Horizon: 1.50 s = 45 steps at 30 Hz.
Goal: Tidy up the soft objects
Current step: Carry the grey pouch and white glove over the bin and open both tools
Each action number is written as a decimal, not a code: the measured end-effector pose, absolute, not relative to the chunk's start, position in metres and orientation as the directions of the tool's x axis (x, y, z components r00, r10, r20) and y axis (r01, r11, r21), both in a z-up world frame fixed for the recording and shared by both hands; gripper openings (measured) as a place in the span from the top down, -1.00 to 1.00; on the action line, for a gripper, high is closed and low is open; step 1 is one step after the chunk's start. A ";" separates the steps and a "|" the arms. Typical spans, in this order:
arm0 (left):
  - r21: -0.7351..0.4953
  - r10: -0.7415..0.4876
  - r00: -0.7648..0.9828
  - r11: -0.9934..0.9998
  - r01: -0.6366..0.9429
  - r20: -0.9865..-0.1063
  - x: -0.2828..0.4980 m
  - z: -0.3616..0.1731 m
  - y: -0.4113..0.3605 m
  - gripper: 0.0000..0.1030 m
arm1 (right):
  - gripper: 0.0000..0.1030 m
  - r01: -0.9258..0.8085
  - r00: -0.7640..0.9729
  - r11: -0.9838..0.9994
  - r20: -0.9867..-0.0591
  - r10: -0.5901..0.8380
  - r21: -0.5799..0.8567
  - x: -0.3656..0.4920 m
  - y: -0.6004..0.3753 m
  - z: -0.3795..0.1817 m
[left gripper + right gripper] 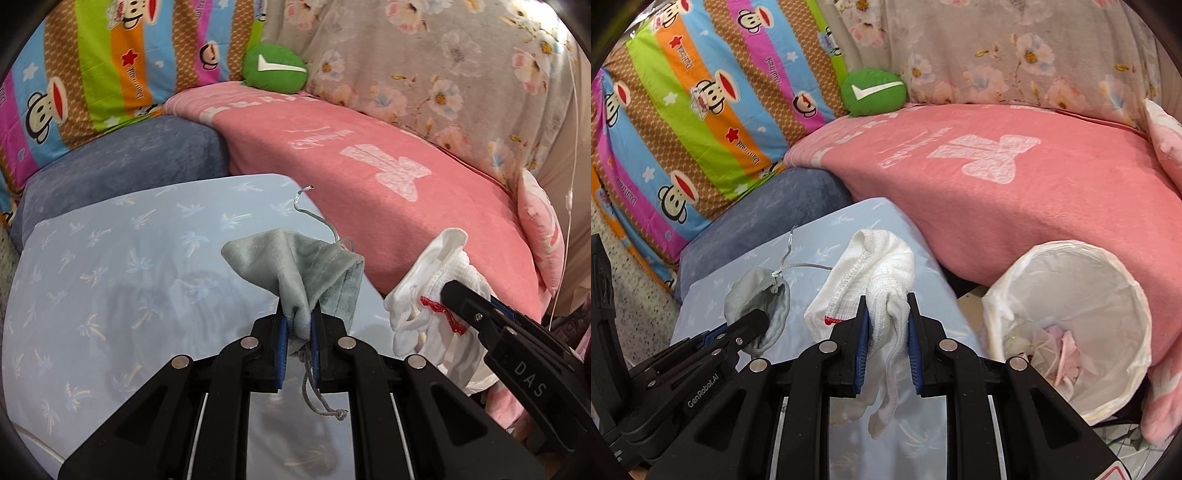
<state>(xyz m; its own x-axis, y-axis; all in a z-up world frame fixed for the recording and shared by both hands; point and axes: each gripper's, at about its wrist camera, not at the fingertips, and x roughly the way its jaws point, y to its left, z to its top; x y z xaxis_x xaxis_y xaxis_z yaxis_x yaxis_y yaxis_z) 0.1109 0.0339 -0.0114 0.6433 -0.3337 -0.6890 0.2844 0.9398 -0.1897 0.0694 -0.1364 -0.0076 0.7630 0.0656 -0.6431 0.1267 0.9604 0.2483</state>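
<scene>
My left gripper [298, 320] is shut on a grey velvet drawstring pouch [306, 269], held above the light blue palm-print cloth [110, 258]; its grey cord [317, 398] hangs down between the fingers. My right gripper [886, 325] is shut on white knitted gloves [875, 269] with a red-stitched cuff; their fingers dangle below the jaws. In the left wrist view the right gripper [448, 295] enters from the right with the gloves [424, 306]. The right wrist view shows the pouch [757, 299] in the left gripper [762, 319] at lower left.
A pink blanket [388, 184] covers the sofa seat behind. A round bin lined with a white bag [1071, 321], holding scraps, stands at right. A green round cushion [873, 92], a striped monkey-print pillow [683, 110], a floral cover [1015, 55] and a blue-grey cushion [122, 166] lie behind.
</scene>
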 end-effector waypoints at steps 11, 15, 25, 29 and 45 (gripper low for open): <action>-0.150 -0.385 0.630 0.907 0.393 -0.674 0.093 0.002 -0.018 0.80 | 0.66 0.208 0.784 0.937 -0.620 0.011 0.279 0.043 -0.188 0.000; -0.144 -0.406 0.617 0.891 0.430 -0.674 0.088 0.004 -0.036 0.80 | 0.65 0.236 0.785 0.928 -0.619 -0.008 0.288 0.035 -0.206 -0.002; -0.126 -0.444 0.581 0.854 0.504 -0.683 0.077 0.003 -0.076 0.79 | 0.65 0.305 0.785 0.902 -0.617 -0.055 0.307 0.017 -0.246 -0.007; -0.128 -0.462 0.556 0.835 0.535 -0.691 0.076 0.002 -0.091 0.78 | 0.65 0.337 0.783 0.887 -0.617 -0.078 0.315 0.010 -0.264 -0.010; -0.182 -0.532 0.467 0.774 0.607 -0.706 0.089 -0.007 -0.138 0.17 | 0.64 0.439 0.756 0.842 -0.635 -0.156 0.315 0.003 -0.321 -0.025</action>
<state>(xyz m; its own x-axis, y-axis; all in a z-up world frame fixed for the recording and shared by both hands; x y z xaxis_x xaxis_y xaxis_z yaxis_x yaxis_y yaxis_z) 0.0890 -0.1382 -0.0073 0.4667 -0.5320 -0.7065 0.6068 0.7738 -0.1819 0.0033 -0.3207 -0.0246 0.7563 -0.1564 -0.6352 0.4386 0.8417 0.3149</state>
